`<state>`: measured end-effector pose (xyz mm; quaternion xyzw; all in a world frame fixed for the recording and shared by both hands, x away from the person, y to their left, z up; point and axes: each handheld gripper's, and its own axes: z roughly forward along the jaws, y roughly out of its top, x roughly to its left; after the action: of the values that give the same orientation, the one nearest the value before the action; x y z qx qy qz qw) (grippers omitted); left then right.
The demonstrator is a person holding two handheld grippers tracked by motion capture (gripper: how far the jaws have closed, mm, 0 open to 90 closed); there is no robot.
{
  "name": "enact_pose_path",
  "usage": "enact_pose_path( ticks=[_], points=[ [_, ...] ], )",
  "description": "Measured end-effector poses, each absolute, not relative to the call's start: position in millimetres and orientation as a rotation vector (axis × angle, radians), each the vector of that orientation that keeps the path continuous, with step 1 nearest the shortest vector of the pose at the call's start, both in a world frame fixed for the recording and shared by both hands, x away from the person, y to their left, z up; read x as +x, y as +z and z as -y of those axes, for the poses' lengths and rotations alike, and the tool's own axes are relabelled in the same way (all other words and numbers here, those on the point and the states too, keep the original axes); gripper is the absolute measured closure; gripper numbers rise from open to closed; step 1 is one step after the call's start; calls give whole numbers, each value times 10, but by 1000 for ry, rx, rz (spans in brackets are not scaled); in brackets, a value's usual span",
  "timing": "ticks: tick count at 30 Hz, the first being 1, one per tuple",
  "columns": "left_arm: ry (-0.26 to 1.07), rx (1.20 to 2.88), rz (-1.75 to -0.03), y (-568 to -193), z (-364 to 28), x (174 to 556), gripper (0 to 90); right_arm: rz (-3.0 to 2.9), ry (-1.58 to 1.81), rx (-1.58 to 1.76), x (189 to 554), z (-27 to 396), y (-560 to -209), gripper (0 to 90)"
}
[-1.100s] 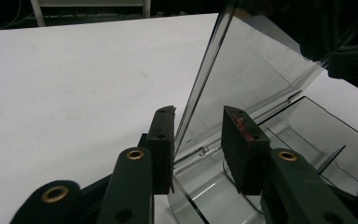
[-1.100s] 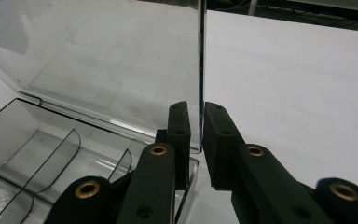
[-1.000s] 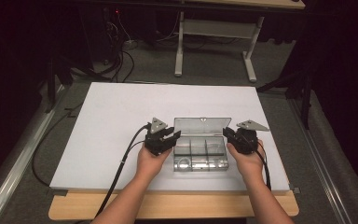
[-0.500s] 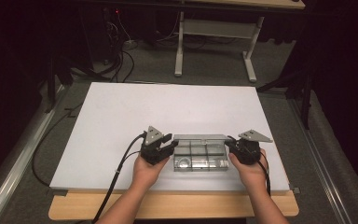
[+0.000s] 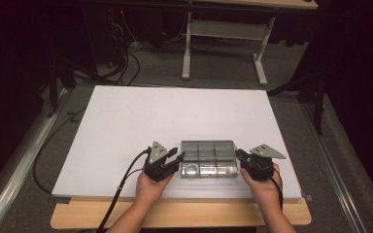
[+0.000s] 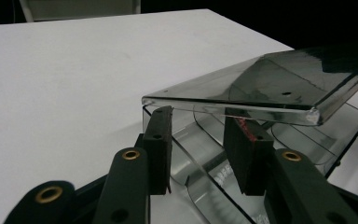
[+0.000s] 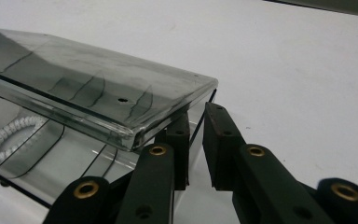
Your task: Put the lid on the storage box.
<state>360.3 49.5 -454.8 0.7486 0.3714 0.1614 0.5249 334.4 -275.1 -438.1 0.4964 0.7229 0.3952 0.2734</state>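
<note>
one clear plastic compartment box [image 5: 209, 158] sits on the white desk [image 5: 141, 121] near its front edge, between the two grippers. its lid [image 6: 279, 84] hangs partly raised over the tray. one compartment holds a coiled white cord [image 7: 9, 133]; the others look bare, though their count is hard to tell. the left gripper [image 5: 174, 162] has its jaws apart around the box's left wall, one pad inside and one outside, not clearly pressing. the right gripper [image 7: 196, 140] is closed narrowly on the box's right wall under the lid corner.
</note>
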Motion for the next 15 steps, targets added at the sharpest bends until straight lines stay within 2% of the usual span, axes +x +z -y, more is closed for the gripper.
enact_pose_path(
  ticks=[15],
  points=[
    [410,1817,-837,-4645,-527,3383,630,-1958,1035,1315,3129,2759,-4463,818]
  ],
)
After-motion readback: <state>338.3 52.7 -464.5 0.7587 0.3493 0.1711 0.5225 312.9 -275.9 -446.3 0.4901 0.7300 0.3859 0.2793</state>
